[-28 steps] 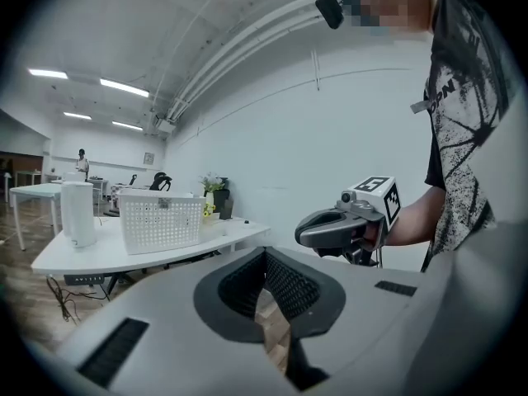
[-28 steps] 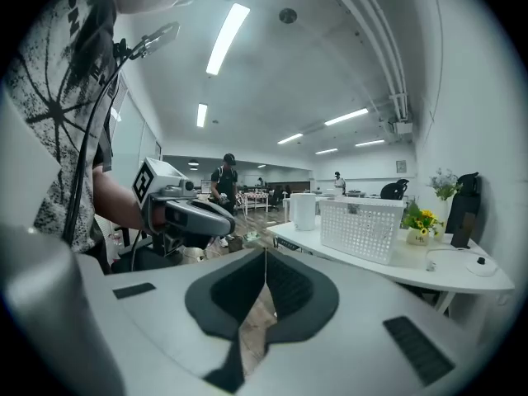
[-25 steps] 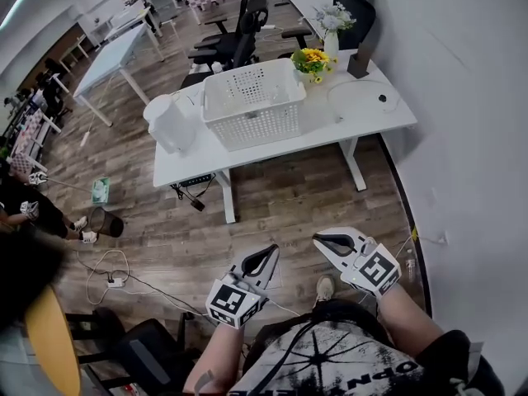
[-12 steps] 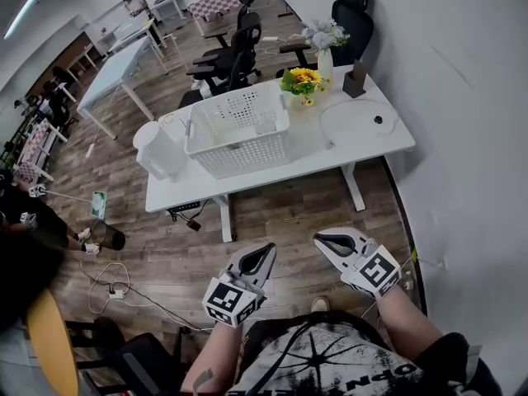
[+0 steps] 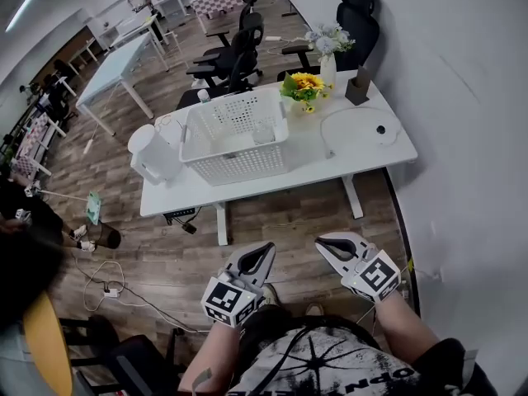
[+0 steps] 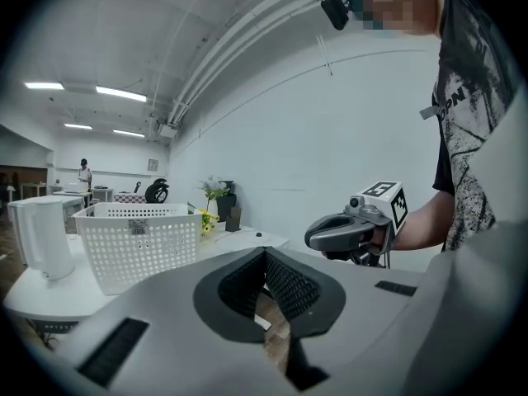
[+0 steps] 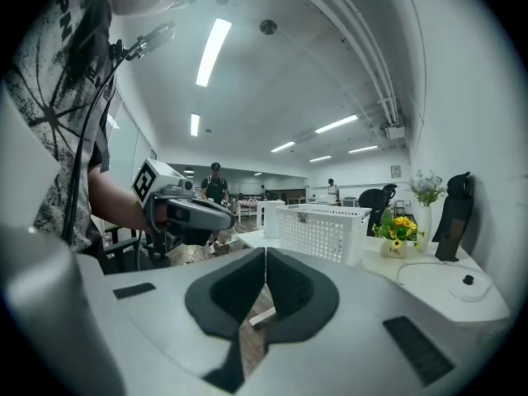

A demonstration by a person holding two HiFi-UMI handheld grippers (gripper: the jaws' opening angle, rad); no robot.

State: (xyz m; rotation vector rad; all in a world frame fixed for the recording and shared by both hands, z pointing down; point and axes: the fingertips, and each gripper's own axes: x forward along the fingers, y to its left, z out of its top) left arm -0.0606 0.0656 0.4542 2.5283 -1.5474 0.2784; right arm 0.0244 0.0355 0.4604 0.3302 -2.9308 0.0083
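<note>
I hold both grippers at waist height above a wooden floor, a step short of a white desk [image 5: 347, 157]. My left gripper [image 5: 264, 249] has its jaws pressed together with nothing between them. My right gripper [image 5: 322, 242] is likewise shut and empty. In the left gripper view the closed pads [image 6: 266, 264] point at the desk, and the right gripper [image 6: 347, 230] hangs to the right. In the right gripper view the left gripper [image 7: 191, 214] shows at the left. A white perforated basket [image 5: 235, 136] stands on the desk, and a white jug [image 5: 150, 154] stands at its left end.
Yellow flowers [image 5: 304, 84], a vase of pale flowers [image 5: 327, 44], a black stand [image 5: 358, 86] and a round white pad with a cable [image 5: 376, 129] occupy the desk's right half. Black office chairs [image 5: 233, 52] stand behind it. Cables [image 5: 107, 287] lie on the floor at the left. A white wall runs along the right.
I have moved towards the desk: the basket and jug sit larger and nearer in both gripper views. Both grippers stayed shut and kept their spacing.
</note>
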